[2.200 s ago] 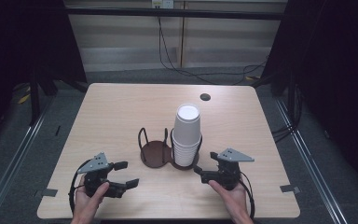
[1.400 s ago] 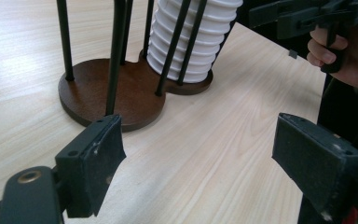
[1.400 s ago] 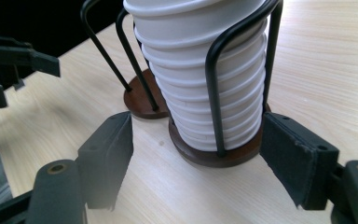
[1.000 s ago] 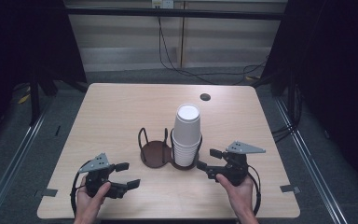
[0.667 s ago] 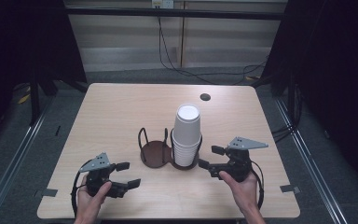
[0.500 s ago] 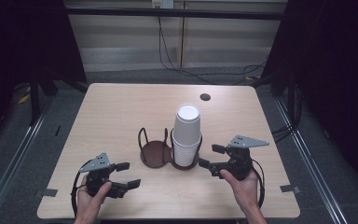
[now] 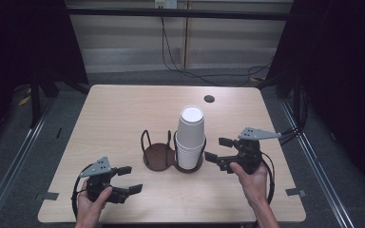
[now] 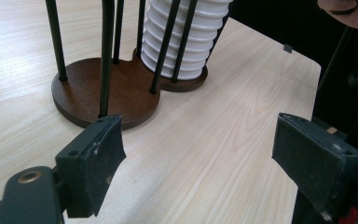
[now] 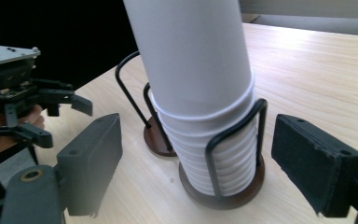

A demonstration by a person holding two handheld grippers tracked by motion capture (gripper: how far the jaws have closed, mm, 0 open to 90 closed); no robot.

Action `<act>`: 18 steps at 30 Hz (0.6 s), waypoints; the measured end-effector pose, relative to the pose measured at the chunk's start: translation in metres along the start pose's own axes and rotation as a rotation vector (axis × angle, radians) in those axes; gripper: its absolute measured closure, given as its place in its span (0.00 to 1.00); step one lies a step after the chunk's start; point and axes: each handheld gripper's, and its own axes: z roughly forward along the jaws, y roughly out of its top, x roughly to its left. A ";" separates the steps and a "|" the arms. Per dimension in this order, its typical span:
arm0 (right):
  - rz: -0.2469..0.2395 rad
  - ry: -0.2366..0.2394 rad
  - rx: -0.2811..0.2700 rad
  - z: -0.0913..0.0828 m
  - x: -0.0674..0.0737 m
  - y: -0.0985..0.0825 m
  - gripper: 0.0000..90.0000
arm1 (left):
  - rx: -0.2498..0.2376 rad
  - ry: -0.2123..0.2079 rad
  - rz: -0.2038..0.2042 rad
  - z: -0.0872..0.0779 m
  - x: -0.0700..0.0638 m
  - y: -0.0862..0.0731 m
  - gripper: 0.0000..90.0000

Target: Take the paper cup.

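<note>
Holding the right gripper (image 7: 217, 149) spread, just beside the cups (image 7: 190, 137), we noted them stacked in the rack (image 7: 159, 154) mid-bench (image 7: 123, 109); left gripper (image 7: 127, 179) spread too, empty, near the front edge.

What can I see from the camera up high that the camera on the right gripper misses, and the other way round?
The high view takes in the whole table, a small dark hole near its far edge, the floor, and the right gripper in the person's hand. The right gripper view gives a close look at the stacked rims of the white cups behind the holder's wire loop. Both show the cup stack, the brown two-ring holder and the left gripper, jaws open.
</note>
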 end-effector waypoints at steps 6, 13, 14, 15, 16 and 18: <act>-0.025 0.021 -0.002 0.004 0.000 0.014 0.18 | 0.004 -0.005 0.005 0.000 0.000 0.000 0.18; -0.052 0.049 -0.005 0.011 0.004 0.033 0.16 | 0.007 -0.019 0.020 -0.001 -0.003 0.000 0.18; -0.052 0.049 -0.005 0.011 0.004 0.033 0.16 | 0.007 -0.019 0.020 -0.001 -0.003 0.000 0.18; -0.055 0.050 0.003 0.013 0.004 0.036 0.16 | 0.005 -0.018 0.022 -0.001 -0.003 0.000 0.18; -0.059 0.053 0.009 0.015 0.004 0.038 0.16 | -0.001 -0.020 0.018 -0.001 -0.003 0.000 0.18; -0.062 0.058 0.029 0.021 0.002 0.044 0.16 | 0.008 -0.019 0.017 0.000 -0.003 0.000 0.18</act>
